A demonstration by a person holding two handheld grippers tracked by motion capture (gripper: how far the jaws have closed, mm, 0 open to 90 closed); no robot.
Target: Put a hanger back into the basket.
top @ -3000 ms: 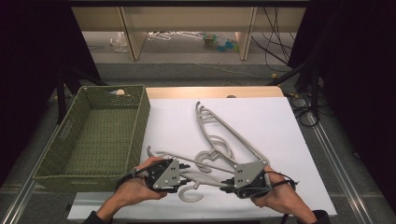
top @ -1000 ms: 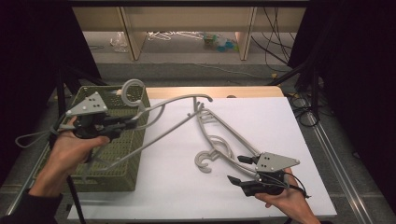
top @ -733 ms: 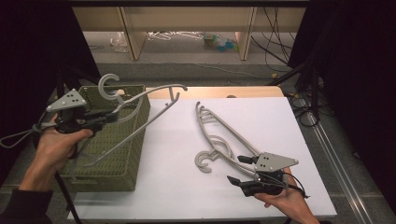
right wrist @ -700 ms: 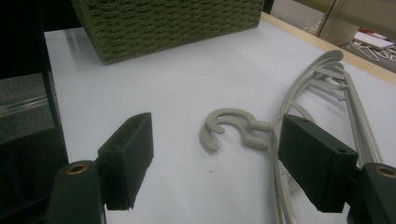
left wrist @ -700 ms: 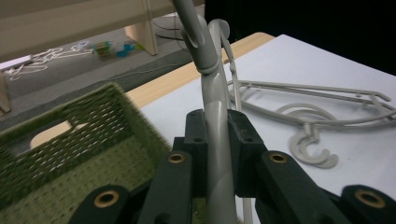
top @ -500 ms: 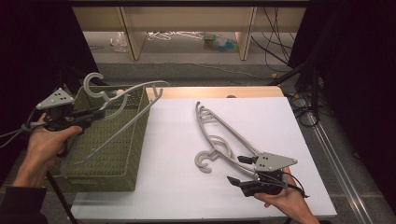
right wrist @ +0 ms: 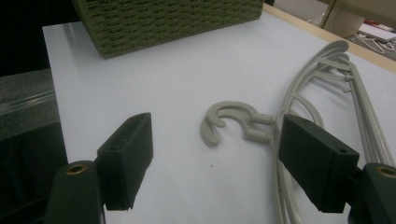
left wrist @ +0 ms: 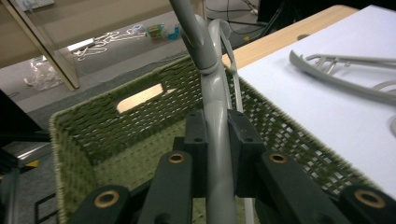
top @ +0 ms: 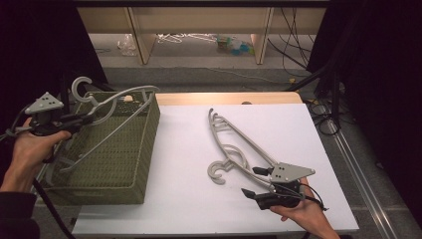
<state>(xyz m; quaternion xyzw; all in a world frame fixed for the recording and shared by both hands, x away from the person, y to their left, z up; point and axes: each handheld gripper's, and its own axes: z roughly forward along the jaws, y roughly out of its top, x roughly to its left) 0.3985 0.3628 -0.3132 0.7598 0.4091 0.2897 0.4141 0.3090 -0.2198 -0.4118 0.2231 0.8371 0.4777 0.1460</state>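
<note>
White tabletop [top: 199, 199] carries grey plastic hangers [top: 239, 144] beside the wide-open right gripper [top: 261, 184], while the left gripper [left wrist: 217, 140], clamped on another light, stiff, probably slippery grey hanger [top: 114, 107], holds it over the green woven basket [top: 124, 164].

light: table [top: 189, 189] is lit evenly from above, surroundings left dark | shadows: soft, short ones are cast under the hangers [top: 239, 144] | glare: mild on the table | blur: near jaws and far floor are softened in both gripper views
</note>
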